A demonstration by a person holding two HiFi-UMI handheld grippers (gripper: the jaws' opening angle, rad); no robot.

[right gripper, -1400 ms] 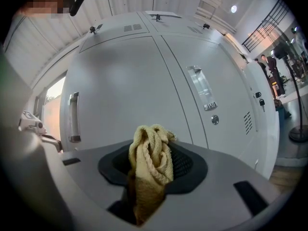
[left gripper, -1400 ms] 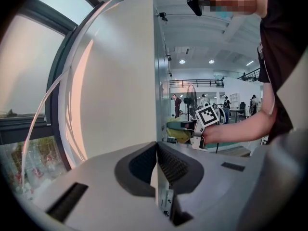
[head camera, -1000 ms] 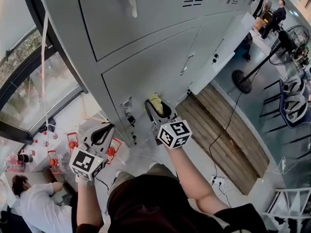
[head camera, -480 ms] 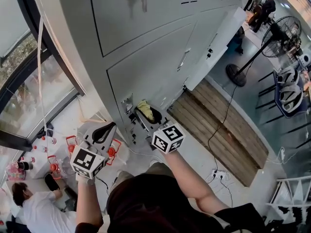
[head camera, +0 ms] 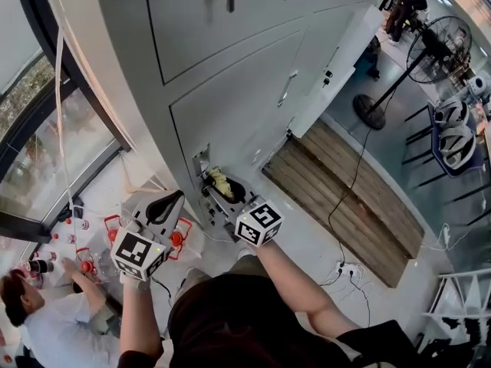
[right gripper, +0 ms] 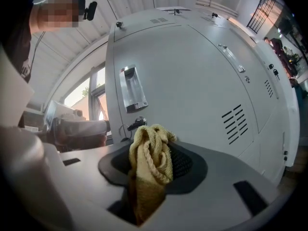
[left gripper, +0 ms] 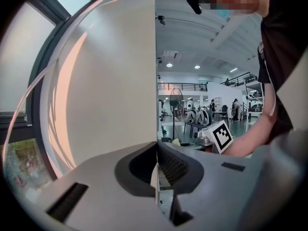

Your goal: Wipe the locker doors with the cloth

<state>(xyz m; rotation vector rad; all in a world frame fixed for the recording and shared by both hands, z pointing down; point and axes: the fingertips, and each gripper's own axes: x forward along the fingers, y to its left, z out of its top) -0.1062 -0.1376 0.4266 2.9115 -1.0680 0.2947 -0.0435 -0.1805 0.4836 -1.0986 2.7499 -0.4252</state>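
Cloth [right gripper: 149,162], yellow and bunched, sits pinched in the right tongs [head camera: 220,192], which hold it up to the lower locker door [head camera: 238,106], near that door's recessed handle [right gripper: 131,88]; whether it touches the door I cannot tell. Left tongs [left gripper: 156,154] are pressed together on nothing, off the door, just beside the locker's plain side panel [left gripper: 110,81].

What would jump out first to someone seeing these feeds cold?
A bunched yellow cloth is clamped in the right gripper, held close to the grey locker door just below its recessed handle. The left gripper is shut and empty, off by the locker's side edge. Farther right, a pedestal fan stands on the floor.
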